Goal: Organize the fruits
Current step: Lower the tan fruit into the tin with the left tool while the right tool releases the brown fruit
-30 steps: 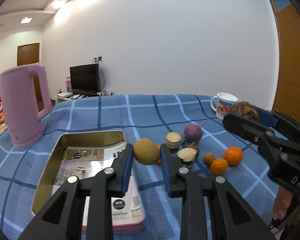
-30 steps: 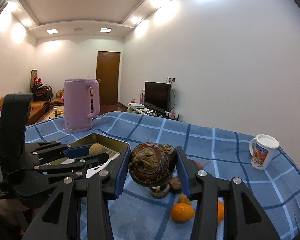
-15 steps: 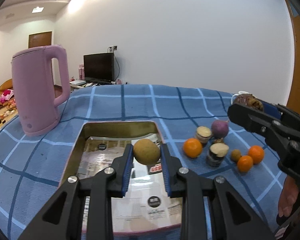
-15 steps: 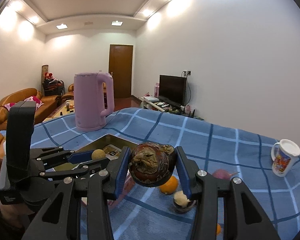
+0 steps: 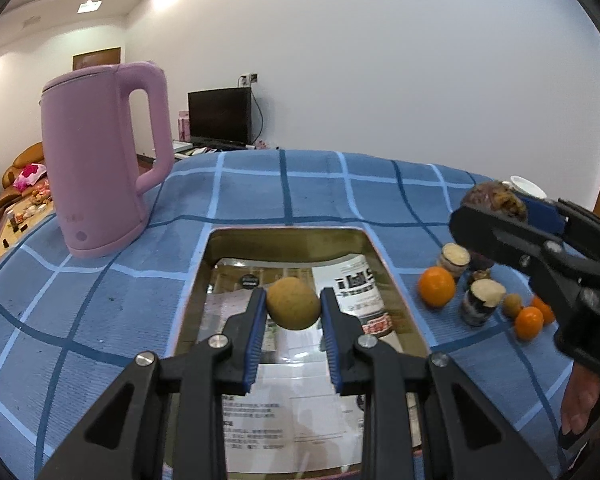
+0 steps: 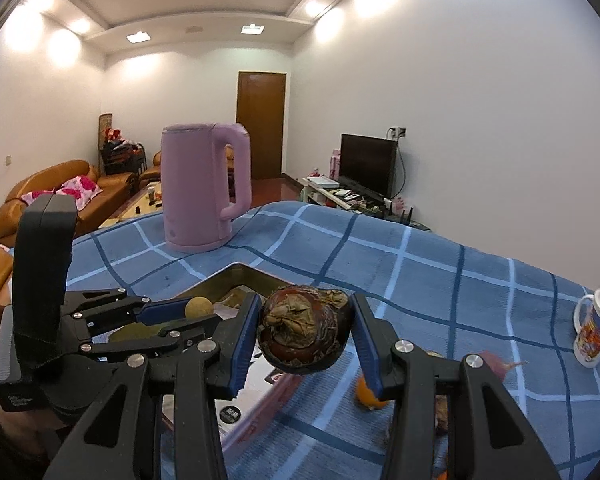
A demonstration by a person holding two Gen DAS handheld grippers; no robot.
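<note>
My left gripper [image 5: 293,308] is shut on a small round tan fruit [image 5: 293,303], held over the gold metal tray [image 5: 288,236] lined with printed paper. My right gripper [image 6: 304,334] is shut on a dark, wrinkled purple-brown fruit [image 6: 303,334], above the tray's right edge [image 6: 244,270]. In the left wrist view that fruit [image 5: 494,200] shows at the right, in the black right gripper [image 5: 496,220]. In the right wrist view the left gripper [image 6: 192,314] with the tan fruit [image 6: 198,307] sits low on the left. Loose on the blue checked cloth lie oranges [image 5: 436,286], a small tan fruit [image 5: 512,305] and cut purple fruit halves [image 5: 481,302].
A tall pink kettle [image 5: 100,160] stands left of the tray's far end. A white printed mug [image 6: 594,328] stands far right on the cloth. A purple fruit [image 6: 494,364] lies behind my right fingers. A person's hand [image 5: 580,400] holds the right gripper. Sofas and a TV lie beyond the table.
Both grippers have swung left with their fruits. The tan fruit now hangs over the tray's middle instead of beside it, and the dark fruit has come over the tray's right edge.
</note>
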